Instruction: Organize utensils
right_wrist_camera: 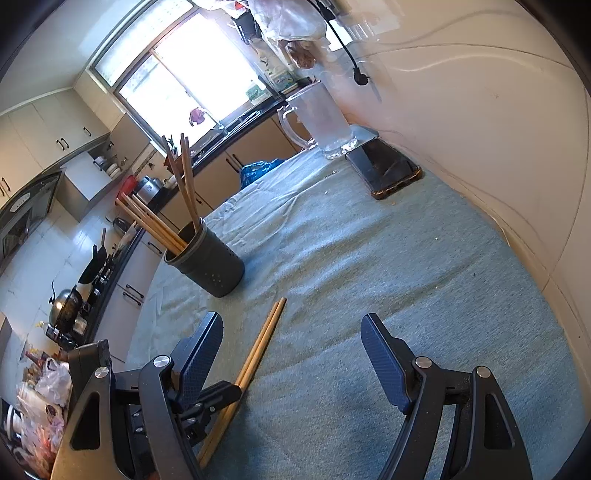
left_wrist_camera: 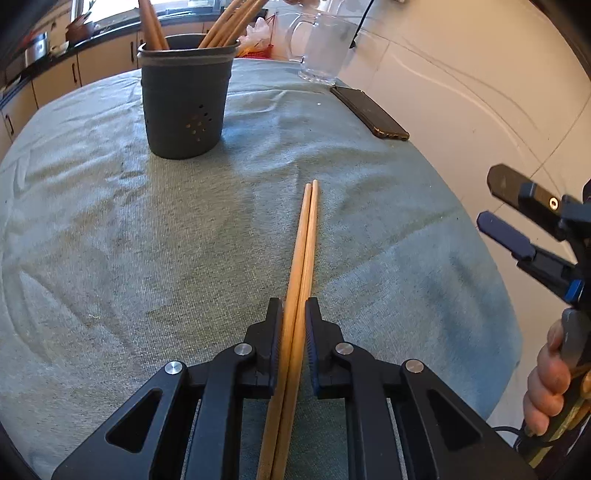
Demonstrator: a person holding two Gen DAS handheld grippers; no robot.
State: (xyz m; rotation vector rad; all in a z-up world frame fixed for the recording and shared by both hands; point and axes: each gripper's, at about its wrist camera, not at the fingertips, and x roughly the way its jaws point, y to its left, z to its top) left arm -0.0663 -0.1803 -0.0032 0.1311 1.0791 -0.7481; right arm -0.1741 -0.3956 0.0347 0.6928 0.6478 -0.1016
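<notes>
Presently the left gripper point(left_wrist_camera: 294, 314) is pinching a pair of long light-wood chopsticks point(left_wrist_camera: 303, 254), its black jaws pressed against both sides of the sticks. The chopsticks lie side by side on the pale green cloth-covered table point(left_wrist_camera: 110, 229), tips pointing toward the far edge.

The right gripper point(right_wrist_camera: 291, 354) stands spread wide with nothing between its blue ribbed pads point(right_wrist_camera: 384, 365), hovering over bare cloth to the right of the chopsticks. A person's hand point(left_wrist_camera: 546, 384) holds its grip.

No readable brand, label or writing is visible on any item.

Beyond the held pair stands a dark grey perforated utensil holder point(left_wrist_camera: 184, 99), upright, containing more wooden chopsticks point(left_wrist_camera: 225, 26). Open cloth separates it from the held pair. At the far right edge sit a clear glass mug with handle point(left_wrist_camera: 321, 48) and, just beside it, a dark mobile phone point(left_wrist_camera: 369, 112) lying flat.

A cream wall point(left_wrist_camera: 461, 74) borders the table's right side; kitchen cabinets point(left_wrist_camera: 99, 62) lie beyond the far edge.
</notes>
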